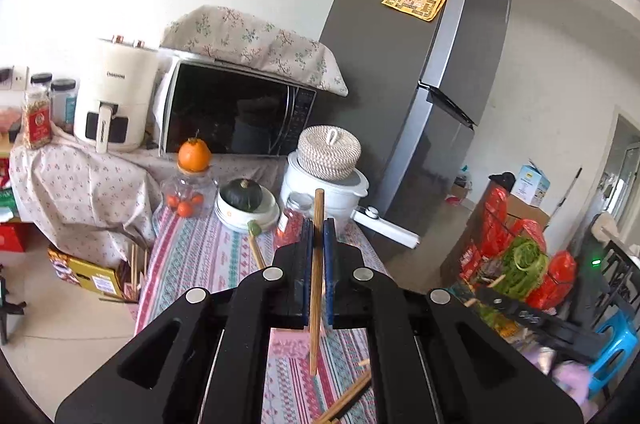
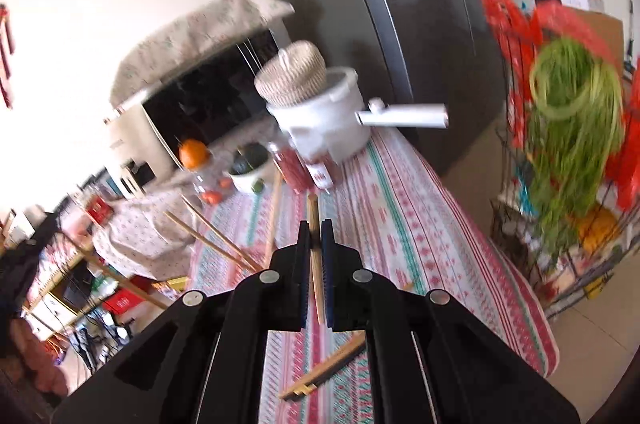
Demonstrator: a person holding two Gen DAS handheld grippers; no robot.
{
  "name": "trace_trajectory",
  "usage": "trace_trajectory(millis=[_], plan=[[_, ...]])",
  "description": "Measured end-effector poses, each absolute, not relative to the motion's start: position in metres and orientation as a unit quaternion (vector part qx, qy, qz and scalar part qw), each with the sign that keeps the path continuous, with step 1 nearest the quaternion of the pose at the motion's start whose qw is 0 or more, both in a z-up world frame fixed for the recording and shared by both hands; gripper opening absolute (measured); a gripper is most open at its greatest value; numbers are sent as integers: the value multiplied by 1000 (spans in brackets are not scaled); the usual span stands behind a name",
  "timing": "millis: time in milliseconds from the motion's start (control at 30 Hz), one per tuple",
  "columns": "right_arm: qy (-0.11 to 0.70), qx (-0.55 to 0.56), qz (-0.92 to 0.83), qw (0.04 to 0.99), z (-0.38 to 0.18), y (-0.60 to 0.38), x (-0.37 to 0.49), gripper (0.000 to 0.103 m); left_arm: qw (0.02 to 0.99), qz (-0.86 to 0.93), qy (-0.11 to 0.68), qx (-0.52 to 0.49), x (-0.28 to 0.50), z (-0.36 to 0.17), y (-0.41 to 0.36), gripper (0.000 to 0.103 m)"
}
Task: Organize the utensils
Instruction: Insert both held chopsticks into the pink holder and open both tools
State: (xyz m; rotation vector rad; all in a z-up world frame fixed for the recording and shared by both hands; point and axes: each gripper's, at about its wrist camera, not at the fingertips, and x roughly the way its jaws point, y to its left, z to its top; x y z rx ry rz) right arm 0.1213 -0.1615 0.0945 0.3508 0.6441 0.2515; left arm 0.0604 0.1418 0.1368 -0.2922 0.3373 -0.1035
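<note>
My left gripper is shut on a wooden chopstick and holds it upright above the striped tablecloth. My right gripper is shut on another wooden chopstick, raised over the same table. Loose chopsticks lie on the cloth below the left gripper. In the right wrist view more chopsticks lie under the gripper and several lie to the left. A utensil with a green end lies near the bowls. The right wrist view is blurred.
At the table's far end stand a white rice cooker with a woven lid, stacked bowls with a dark squash, a red-filled jar and a jar with an orange on it. Microwave and fridge behind. Vegetable rack at right.
</note>
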Motion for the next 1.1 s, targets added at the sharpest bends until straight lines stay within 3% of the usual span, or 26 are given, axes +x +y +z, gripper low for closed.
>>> trace_trajectory(millis=[400,433,500,833,1100], plan=[[283,180,149,930,136,-135,157,6,976,1,179,-121,135,134,132,5],[284,181,152,929,136,-130,161,6,976,6,185,-118,142,128,132,7],[283,181,155,929,133,-121,166,6,973,3,198,-117,149,117,134,23],[283,158,163,932,128,-88,176,6,955,14,214,-207,103,85,179,27],[295,136,157,933,117,-57,194,6,946,15,237,-222,107,69,192,28]])
